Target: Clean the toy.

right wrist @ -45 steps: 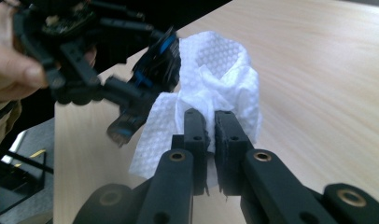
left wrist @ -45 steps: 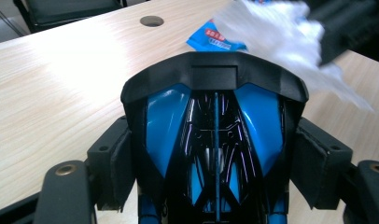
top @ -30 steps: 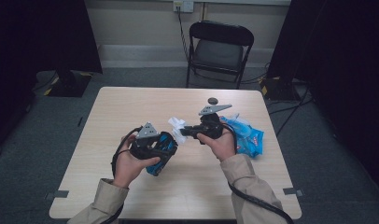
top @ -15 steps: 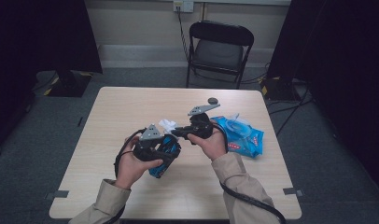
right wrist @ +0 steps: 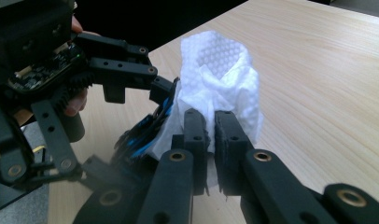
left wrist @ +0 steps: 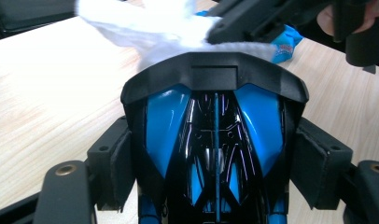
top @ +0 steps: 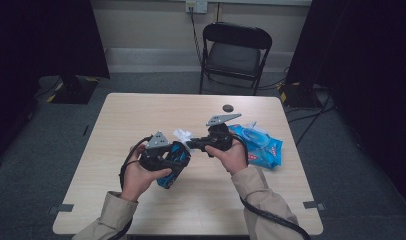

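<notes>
Progress of a wiping job, seen from above and along each gripper. I hold the glossy blue-and-black moulded plastic object (left wrist: 215, 140) (possibly a toy car or game controller; I cannot tell which) in my left gripper (top: 163, 150), whose jaws stand wide with their pads pressed on the object's two flanks. It hangs over the middle of the light wooden table (top: 141, 115), toward the near edge and clear of the surface. My right gripper (right wrist: 211, 135) has its jaws nearly together, pinching a crumpled white textured wipe (right wrist: 220, 79). In the left gripper view the wipe lies against the object's black front rim.

Done, as I judge it: a wipe is out of the blue soft plastic wipes packet (top: 261, 145), which lies toward the right edge of the table, and it has been brought to the object. Left: the blue panels look glossy but I cannot tell how much of them has been rubbed; I expect more passes and then setting both things down. A small dark round disc (top: 228, 108) rests near the far edge, untouched.
</notes>
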{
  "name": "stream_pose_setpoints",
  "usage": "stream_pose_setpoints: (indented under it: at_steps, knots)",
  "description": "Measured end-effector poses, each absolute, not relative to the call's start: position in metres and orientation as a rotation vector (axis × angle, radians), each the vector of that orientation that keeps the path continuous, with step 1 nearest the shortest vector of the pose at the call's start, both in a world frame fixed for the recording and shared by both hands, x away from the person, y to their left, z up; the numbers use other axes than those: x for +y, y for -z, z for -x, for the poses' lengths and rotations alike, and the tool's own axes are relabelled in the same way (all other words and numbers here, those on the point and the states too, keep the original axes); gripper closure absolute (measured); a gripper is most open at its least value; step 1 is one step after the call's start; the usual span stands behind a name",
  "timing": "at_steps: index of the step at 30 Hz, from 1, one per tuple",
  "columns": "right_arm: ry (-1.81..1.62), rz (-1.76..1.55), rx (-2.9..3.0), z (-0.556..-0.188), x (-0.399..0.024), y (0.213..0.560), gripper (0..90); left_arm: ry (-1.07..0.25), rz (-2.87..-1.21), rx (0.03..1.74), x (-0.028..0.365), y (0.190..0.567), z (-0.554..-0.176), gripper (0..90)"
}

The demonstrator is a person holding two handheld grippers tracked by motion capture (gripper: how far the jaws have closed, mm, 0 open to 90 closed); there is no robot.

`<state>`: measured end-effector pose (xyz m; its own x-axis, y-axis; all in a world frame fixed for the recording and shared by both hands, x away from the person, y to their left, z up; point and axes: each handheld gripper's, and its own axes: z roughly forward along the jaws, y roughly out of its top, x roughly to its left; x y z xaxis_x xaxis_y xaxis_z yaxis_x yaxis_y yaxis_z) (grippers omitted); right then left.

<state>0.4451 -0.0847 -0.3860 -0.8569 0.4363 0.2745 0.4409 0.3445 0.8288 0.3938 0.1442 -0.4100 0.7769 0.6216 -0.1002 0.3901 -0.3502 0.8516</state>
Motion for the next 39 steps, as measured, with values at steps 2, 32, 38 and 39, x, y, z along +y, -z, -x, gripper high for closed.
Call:
stream_pose_setpoints:
  at_steps: [2,32,38,39]
  knots:
    - [1.585,0.836,-2.574,-0.444,-0.087,0.387,84.8,-0.300,-1.978,0.766,0.145,0.409,-0.394,25.5]
    - [1.589,0.753,-2.568,-0.417,-0.097,0.403,84.8,-0.333,-1.952,0.849,0.161,0.413,-0.402,25.5]
    - [1.598,0.776,-2.553,-0.416,-0.101,0.410,84.8,-0.334,-1.931,0.859,0.166,0.410,-0.402,25.5]
    - [1.604,0.787,-2.549,-0.417,-0.103,0.410,84.7,-0.336,-1.928,0.862,0.167,0.410,-0.402,25.5]
